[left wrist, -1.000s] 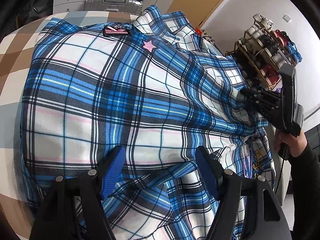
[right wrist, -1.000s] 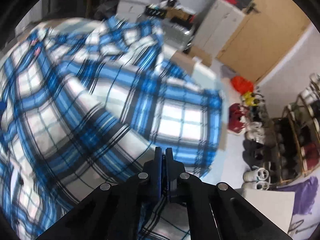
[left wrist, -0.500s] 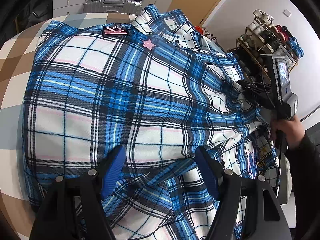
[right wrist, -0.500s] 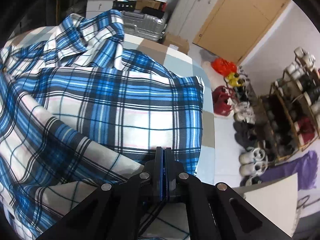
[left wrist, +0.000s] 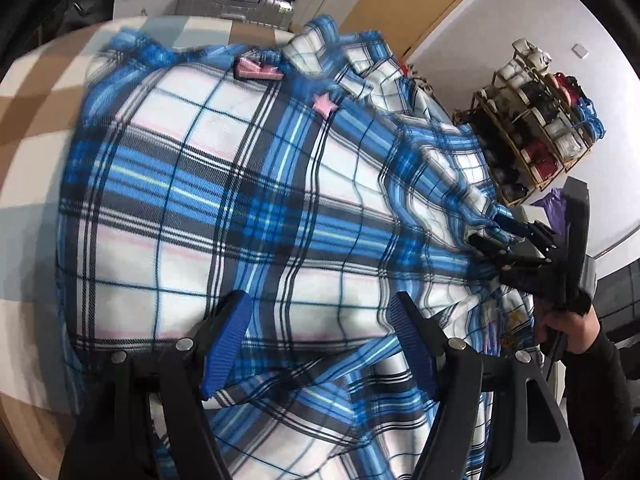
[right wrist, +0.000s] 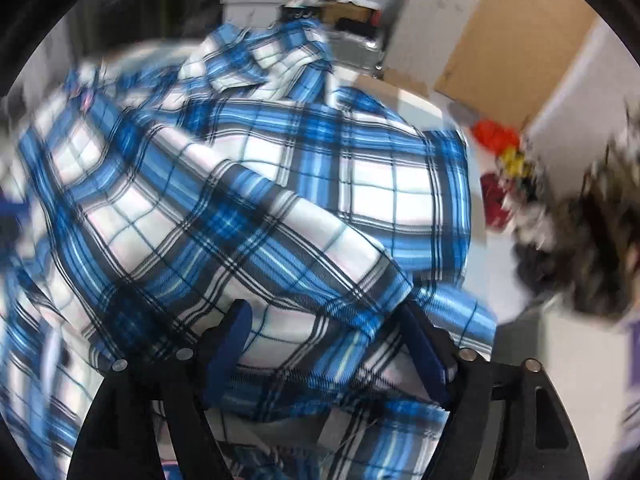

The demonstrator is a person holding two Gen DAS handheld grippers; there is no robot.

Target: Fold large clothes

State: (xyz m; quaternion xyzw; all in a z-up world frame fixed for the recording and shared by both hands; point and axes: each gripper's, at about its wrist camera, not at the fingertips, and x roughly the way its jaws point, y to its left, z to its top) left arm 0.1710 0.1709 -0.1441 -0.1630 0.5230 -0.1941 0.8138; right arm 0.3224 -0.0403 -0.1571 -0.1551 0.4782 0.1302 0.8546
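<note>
A table (left wrist: 36, 128) under a brown, white and grey checked cover carried a blue-and-white plaid shirt (left wrist: 240, 208), which lay spread over most of the top, its collar (left wrist: 340, 56) toward the far edge and its right-hand side bunched at the right edge, where a flap had been laid over the body (right wrist: 280, 248). That doubled layer suggested a side fold in progress, probably to narrow the garment before folding it lengthwise. A shoe rack (left wrist: 536, 128) stood on the floor beyond the right edge. The left gripper (left wrist: 320, 344) hung over the near part of the shirt with its blue pads wide apart and cloth beneath them but unpinched, apparently waiting to pin or lift the hem. The right gripper (right wrist: 328, 352), carried by a hand (left wrist: 568, 328) in a dark sleeve, was opening its jaws; cloth lay between the pads without being pressed, so the flap appeared released. A pink star patch (left wrist: 325, 103) marked the chest.
</note>
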